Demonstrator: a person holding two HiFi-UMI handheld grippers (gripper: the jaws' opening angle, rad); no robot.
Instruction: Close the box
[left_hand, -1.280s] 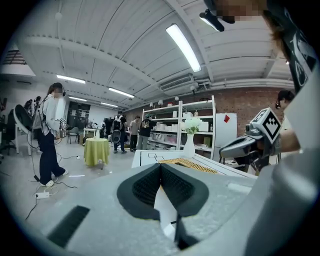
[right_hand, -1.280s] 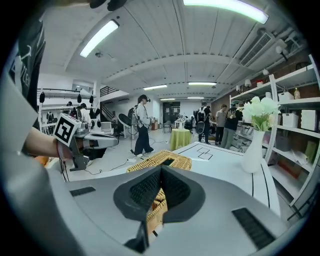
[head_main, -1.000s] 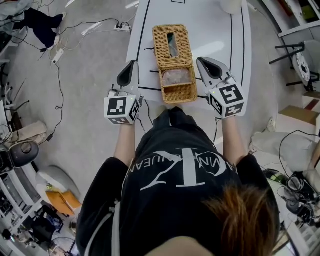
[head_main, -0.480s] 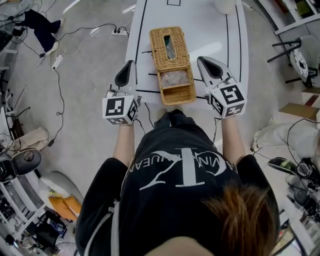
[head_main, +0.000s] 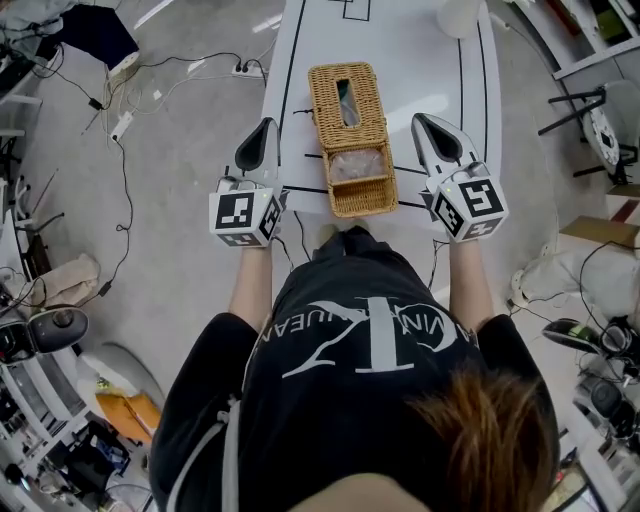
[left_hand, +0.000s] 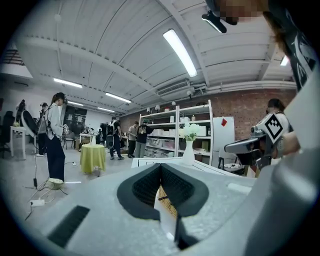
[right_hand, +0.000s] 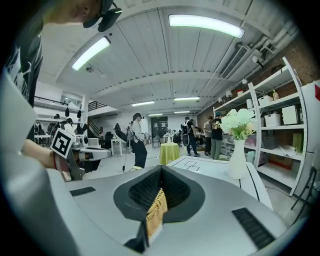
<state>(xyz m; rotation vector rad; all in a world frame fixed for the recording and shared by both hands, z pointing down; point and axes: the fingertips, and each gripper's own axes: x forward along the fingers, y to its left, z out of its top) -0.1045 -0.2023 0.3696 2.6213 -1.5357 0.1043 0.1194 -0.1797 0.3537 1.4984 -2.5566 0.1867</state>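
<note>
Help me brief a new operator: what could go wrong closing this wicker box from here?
The wicker box sits close to the near edge of the table; pulling its lid over could drag it off. The tissue pack inside might stop the lid seating. The left gripper and right gripper, both shut beside the box, may slip on wicker.
</note>
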